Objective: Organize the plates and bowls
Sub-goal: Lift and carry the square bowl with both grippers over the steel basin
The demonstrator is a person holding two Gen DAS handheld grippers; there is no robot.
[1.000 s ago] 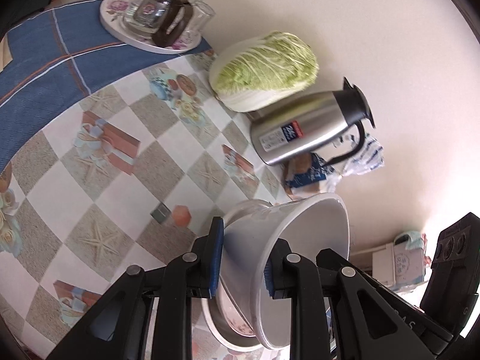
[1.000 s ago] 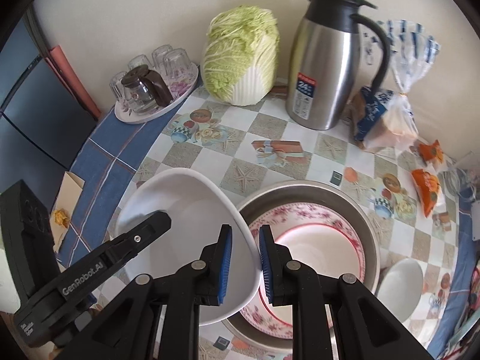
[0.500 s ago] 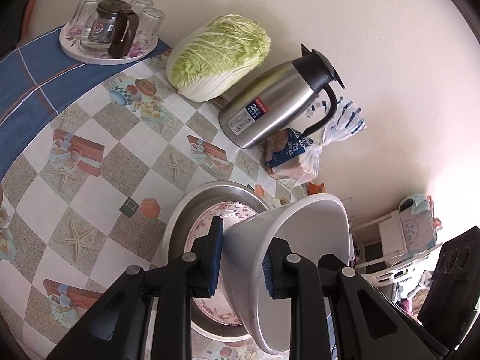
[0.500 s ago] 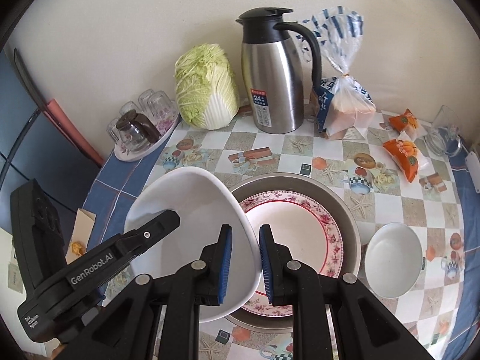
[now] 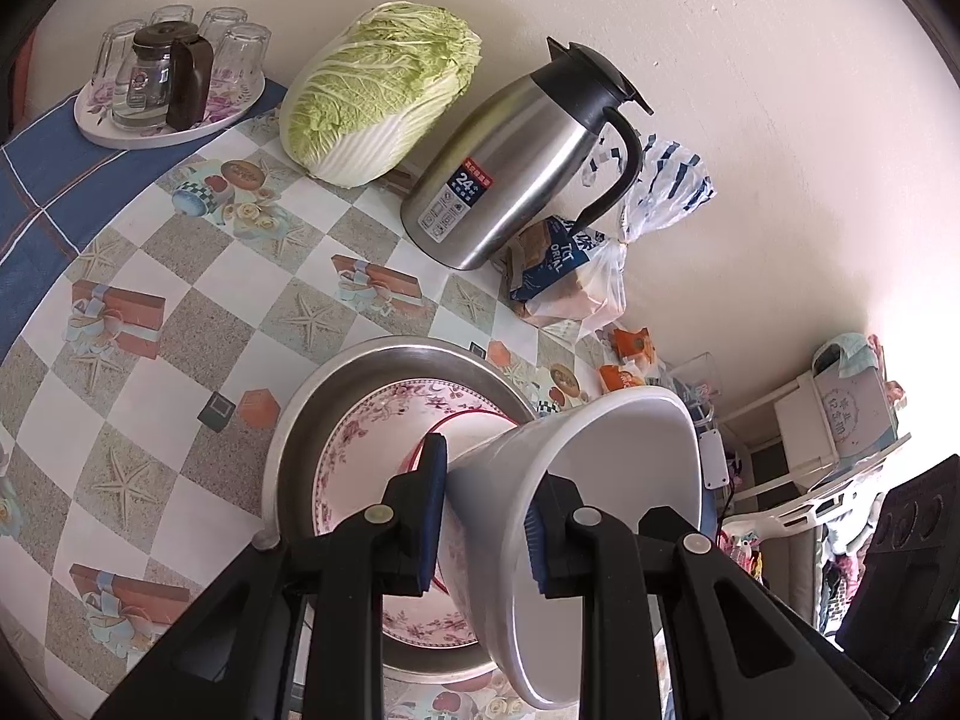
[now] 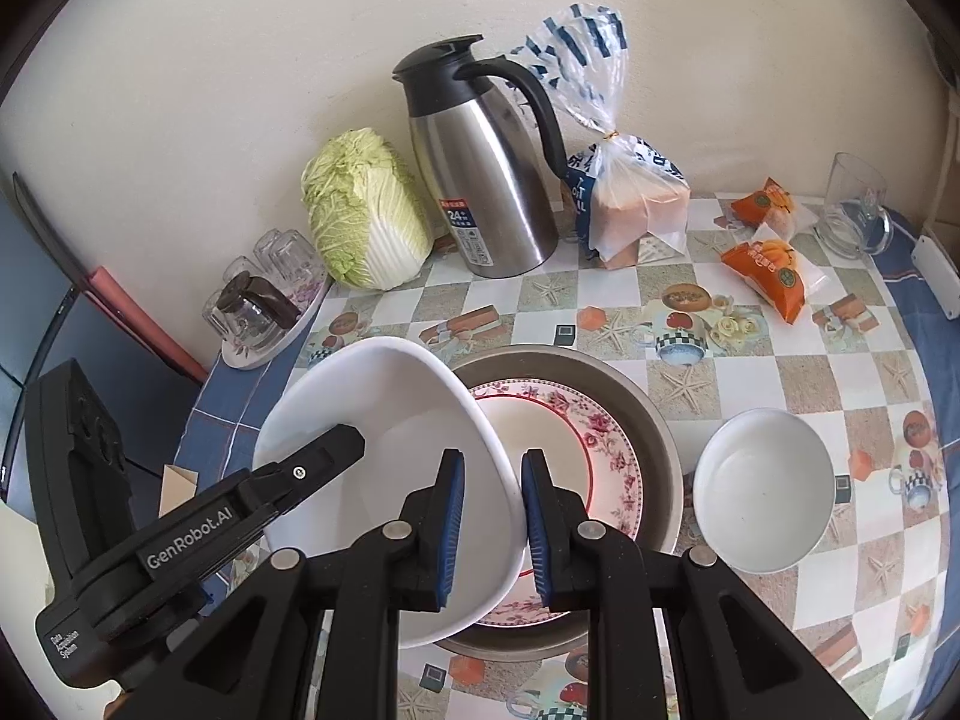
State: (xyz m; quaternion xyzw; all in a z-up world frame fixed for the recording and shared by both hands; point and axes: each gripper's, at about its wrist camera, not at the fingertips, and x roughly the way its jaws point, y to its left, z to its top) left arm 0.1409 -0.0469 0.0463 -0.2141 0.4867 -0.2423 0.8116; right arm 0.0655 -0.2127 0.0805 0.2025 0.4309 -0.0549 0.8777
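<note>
The left claw (image 5: 483, 513) is clamped on the wall of a large white bowl (image 5: 606, 480), one blue pad outside and one inside, and holds it tilted on its side above the metal basin (image 5: 300, 450). The right claw (image 6: 492, 531) has its blue pads on either side of the same bowl's (image 6: 384, 480) rim, on the opposite side; from this view it cannot be told whether the pads press on the rim or stand just off it. The left claw's black body (image 6: 198, 531) reaches into the bowl from the lower left in the right wrist view.

The basin (image 6: 654, 420) stands on the table (image 6: 750, 372), under the tilted bowl, and a floral plate (image 6: 594, 450) with a red ring lies flat inside it. Just to the right of the basin sits a small white bowl (image 6: 765, 489), upright and apart from the basin's rim.

Beyond the basin, against the wall, a steel thermos jug (image 6: 486, 180) stands upright. Left of the basin's far side a napa cabbage (image 6: 366, 210) leans by the jug, and further left is a tray of glasses (image 6: 264, 306) with a small glass pot. Right of the jug is a bagged loaf of bread (image 6: 636, 198), then two orange snack packets (image 6: 771, 273) and a clear glass mug (image 6: 852, 213) at the far right.
</note>
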